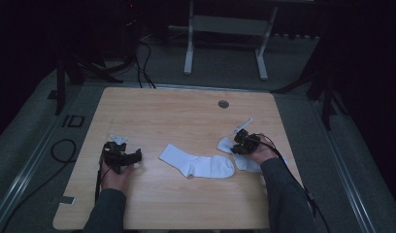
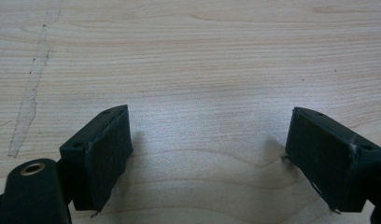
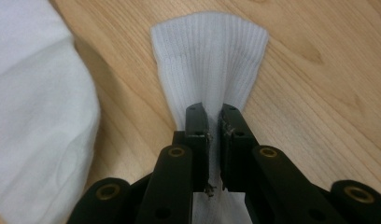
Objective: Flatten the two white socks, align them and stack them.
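Sock pinched at the cuff, pairing barely begun

Progress looks early. 2 white socks are on the bench (image 1: 186, 111). The right gripper (image 3: 215, 122) has its jaws clamped together on the ribbed cuff end of the right sock (image 3: 212, 56), with the cloth bunching into a narrow pleat between the pads and fanning out beyond them. That grasp seems to be the 1 step done so far; lifting this sock and laying it on or beside its mate is, by my reading, all left to do.

In the high view the right sock (image 1: 244, 162) lies at about 4 o'clock on the bench, partly under the right hand, and the other sock (image 1: 198, 162) lies flat near 6 o'clock, bent at the heel, just beside it but apart. The left gripper (image 1: 121, 156) rests at about 8 o'clock, well apart from both socks; its jaws stand wide apart over bare wood with nothing between them.

The held sock is plain white knit, with vertical ribbing at the cuff, soft and limp, so it will likely drape when raised.
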